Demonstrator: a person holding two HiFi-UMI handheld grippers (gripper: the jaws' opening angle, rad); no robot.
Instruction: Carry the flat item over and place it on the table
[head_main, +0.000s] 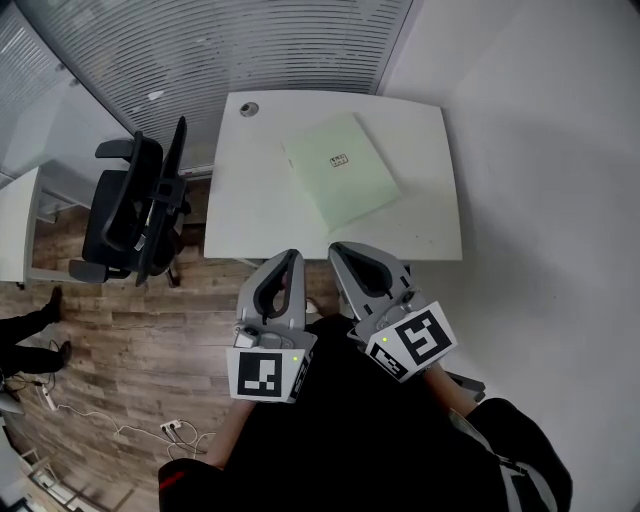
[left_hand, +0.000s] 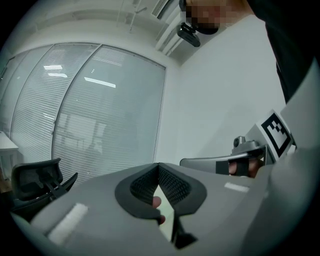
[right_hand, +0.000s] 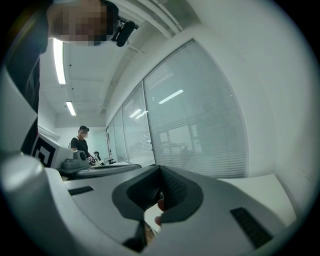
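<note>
The pale green flat item (head_main: 340, 168) lay on the white bench (head_main: 250, 205), toward its far right part. Just short of the bench's near edge, the left gripper (head_main: 289, 256) and the right gripper (head_main: 339, 249) hung side by side, each with its jaws pressed together on nothing.

Looks along the right gripper (right_hand: 160, 170), grey jaws closed tip to tip, ribbed black pads (right_hand: 171, 189) meeting with nothing clamped between. Takes in a white table (right_hand: 267, 187) beyond the jaws on the right, and behind it a curved glass wall with lowered blinds (right_hand: 200, 125). Catches the left gripper (right_hand: 107, 168) on the near left, its marker cube (right_hand: 42, 151) partly cut off. Finds a person in a dark top (right_hand: 80, 142) standing far left under ceiling light strips (right_hand: 59, 60).
</note>
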